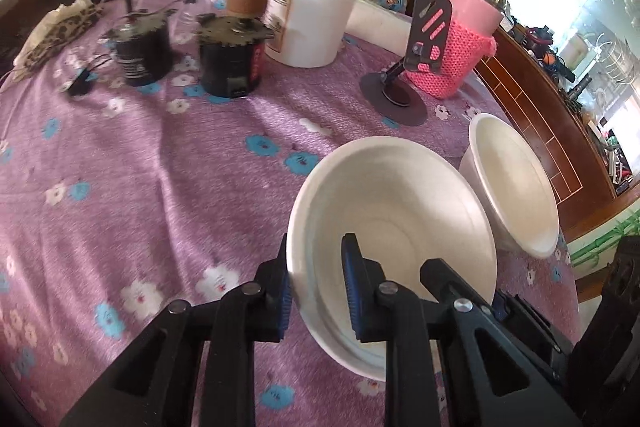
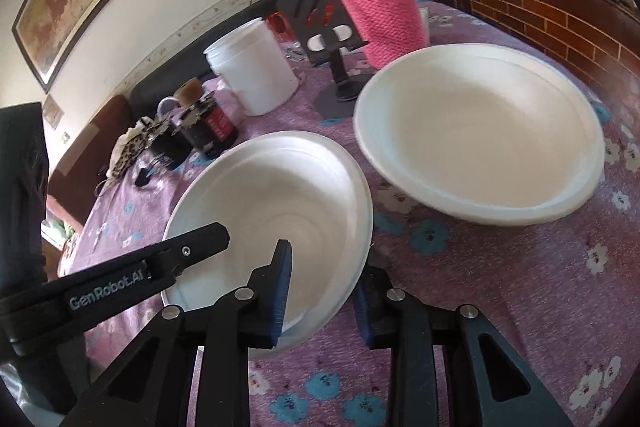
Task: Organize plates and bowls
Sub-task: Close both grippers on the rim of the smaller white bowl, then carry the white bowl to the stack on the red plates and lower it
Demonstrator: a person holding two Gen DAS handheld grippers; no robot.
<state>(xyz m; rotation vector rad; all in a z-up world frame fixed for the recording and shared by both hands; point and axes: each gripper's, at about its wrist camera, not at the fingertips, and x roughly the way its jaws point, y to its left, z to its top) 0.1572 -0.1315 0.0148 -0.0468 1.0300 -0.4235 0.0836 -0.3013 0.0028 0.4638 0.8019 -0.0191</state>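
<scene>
Two empty bowls: my left hand-held gripper [image 1: 318, 291] and right hand-held gripper [image 2: 322, 293] both pinch the near bowl [image 2: 276, 203]; its underside is hidden.

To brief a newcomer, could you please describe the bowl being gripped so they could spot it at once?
On the purple flowered tablecloth, two white bowls lie before the pink knitted flask. The gripped bowl is the one farther from the flask. Unlike the free bowl, it has the left tongs and right tongs pinching its rim.
</scene>
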